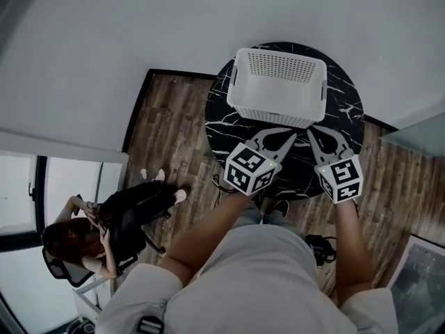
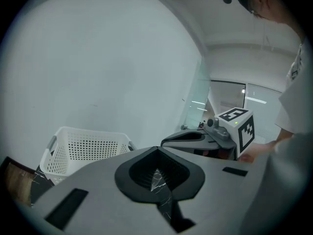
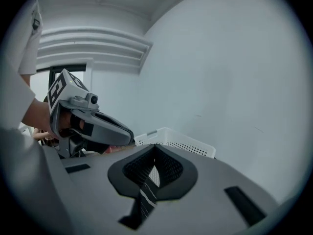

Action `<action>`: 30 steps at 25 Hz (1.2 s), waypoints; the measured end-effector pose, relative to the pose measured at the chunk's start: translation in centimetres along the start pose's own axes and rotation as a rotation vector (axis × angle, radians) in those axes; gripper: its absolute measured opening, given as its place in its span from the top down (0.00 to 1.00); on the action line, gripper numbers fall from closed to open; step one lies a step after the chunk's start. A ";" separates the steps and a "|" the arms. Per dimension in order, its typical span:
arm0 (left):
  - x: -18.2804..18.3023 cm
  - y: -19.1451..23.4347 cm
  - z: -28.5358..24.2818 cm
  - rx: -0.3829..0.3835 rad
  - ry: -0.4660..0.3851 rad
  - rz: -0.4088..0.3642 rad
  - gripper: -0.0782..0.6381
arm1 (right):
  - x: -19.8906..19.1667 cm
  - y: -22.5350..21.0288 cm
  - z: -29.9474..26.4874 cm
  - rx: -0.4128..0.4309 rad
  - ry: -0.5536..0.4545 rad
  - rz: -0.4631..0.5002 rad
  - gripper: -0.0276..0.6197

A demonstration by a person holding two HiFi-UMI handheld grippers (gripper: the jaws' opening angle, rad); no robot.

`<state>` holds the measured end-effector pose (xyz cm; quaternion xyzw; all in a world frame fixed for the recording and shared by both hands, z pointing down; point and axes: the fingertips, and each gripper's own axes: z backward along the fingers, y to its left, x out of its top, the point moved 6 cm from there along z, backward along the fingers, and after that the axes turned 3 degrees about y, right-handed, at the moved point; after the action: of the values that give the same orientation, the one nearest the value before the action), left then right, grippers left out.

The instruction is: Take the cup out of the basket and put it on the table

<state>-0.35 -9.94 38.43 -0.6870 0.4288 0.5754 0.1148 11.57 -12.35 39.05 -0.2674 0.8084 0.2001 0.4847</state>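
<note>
A white perforated basket (image 1: 278,88) stands on a round black marble table (image 1: 348,110). No cup shows in any view; the basket's inside is mostly hidden. My left gripper (image 1: 293,138) and right gripper (image 1: 311,131) hover side by side just in front of the basket's near wall, both shut with nothing held. In the left gripper view the left gripper (image 2: 157,151) points past the basket (image 2: 85,148), with the right gripper (image 2: 195,138) beside it. In the right gripper view the right gripper (image 3: 155,147) faces the basket's rim (image 3: 178,142), with the left gripper (image 3: 93,124) alongside.
The table stands close to a white wall (image 1: 174,19) on a wooden floor (image 1: 167,131). A person (image 1: 104,221) sits on a chair at lower left. A dark object (image 1: 316,245) lies on the floor beside my feet.
</note>
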 end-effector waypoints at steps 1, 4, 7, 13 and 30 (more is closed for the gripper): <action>0.4 -0.2 0.6 0.001 -0.010 -0.005 0.89 | 0.6 0.4 0.2 -0.001 -0.018 -0.004 0.95; 1.5 -0.7 2.5 0.014 -0.048 -0.015 0.89 | 2.3 1.6 1.0 -0.001 -0.065 0.001 0.95; 2.6 -1.2 4.2 0.021 -0.090 -0.027 0.89 | 3.9 2.9 2.0 0.004 -0.108 -0.001 0.95; 4.8 -2.8 7.1 0.012 -0.169 -0.043 0.89 | 6.8 5.1 4.1 0.015 -0.187 -0.029 0.95; 7.2 -4.6 12.9 0.027 -0.277 -0.064 0.89 | 12.3 9.5 8.4 0.071 -0.335 -0.046 0.95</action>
<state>-6.20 -2.03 26.41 -0.6125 0.3947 0.6549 0.2005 6.53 -2.96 24.92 -0.2316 0.7165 0.2021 0.6262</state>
